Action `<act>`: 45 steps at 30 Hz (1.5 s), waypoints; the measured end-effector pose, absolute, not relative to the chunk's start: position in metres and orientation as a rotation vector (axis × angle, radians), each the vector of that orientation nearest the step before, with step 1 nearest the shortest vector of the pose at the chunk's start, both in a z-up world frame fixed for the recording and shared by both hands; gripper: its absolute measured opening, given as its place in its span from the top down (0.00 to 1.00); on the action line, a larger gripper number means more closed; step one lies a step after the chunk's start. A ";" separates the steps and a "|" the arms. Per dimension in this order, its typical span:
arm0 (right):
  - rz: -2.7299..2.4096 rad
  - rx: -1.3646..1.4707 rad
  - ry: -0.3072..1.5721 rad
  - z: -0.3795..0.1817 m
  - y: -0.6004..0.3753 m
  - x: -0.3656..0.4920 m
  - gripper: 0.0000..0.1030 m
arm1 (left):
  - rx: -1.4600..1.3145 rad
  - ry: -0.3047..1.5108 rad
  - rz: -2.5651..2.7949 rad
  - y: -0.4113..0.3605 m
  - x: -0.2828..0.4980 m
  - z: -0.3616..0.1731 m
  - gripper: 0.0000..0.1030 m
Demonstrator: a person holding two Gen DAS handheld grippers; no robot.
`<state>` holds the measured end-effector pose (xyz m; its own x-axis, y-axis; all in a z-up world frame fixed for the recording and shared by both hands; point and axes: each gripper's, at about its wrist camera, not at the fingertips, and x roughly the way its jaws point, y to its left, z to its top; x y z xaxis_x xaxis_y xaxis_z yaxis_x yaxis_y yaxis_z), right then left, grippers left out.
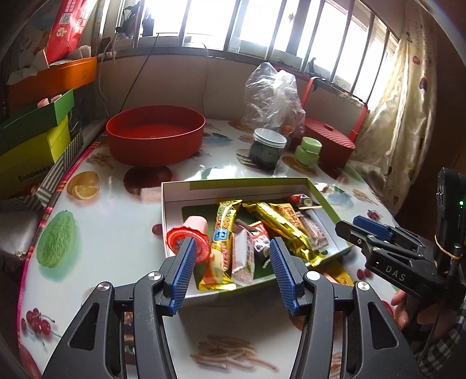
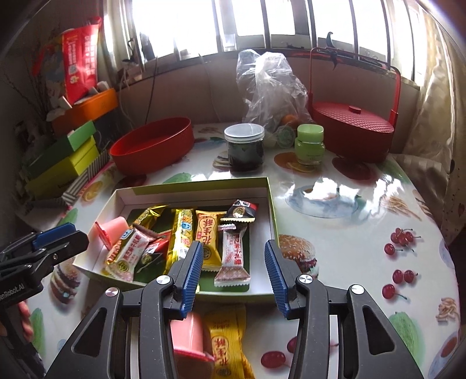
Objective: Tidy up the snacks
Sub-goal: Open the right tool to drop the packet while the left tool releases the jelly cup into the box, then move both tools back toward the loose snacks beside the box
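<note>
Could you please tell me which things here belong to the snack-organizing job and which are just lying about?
Part of the job:
- green-rimmed box holding wrapped snacks
- pink jelly cup and yellow snack pack, outside the box
- left gripper and right gripper, jaws open

Just lying about:
- red round tub
- dark jar
- green jar
- red lidded basket
- plastic bag

Daylight floods in through the barred window behind the tabletop, where the panes are blown out to plain white, and the room's corners to either side of it fall into dim brown shadow. The glossy tabletop throws back white glare patches below the window, brightest near the red lidded basket. Fisheye distortion bends the window bars and darkens the edges, and the printed pattern nearest the lens is softly blurred.
</note>
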<state>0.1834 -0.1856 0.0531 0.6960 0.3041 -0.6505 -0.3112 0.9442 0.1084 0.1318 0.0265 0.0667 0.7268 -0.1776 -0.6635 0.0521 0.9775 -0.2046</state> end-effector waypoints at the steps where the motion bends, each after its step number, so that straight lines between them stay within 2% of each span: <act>1: 0.342 -0.007 0.722 0.053 -0.187 0.181 0.58 | -0.178 0.747 -0.123 0.026 0.130 0.067 0.48; 28: 0.306 0.081 0.773 0.024 -0.230 0.128 0.57 | -0.175 0.767 -0.188 0.000 0.092 0.058 0.48; 45: 0.373 -0.004 0.852 0.005 -0.200 0.136 0.57 | -0.196 0.795 -0.217 -0.004 0.091 0.051 0.48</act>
<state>0.1360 -0.2000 0.0054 0.5981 0.3198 -0.7349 -0.3233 0.9353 0.1439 0.0911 -0.0036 0.0515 0.6802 -0.2651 -0.6834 0.1181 0.9598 -0.2548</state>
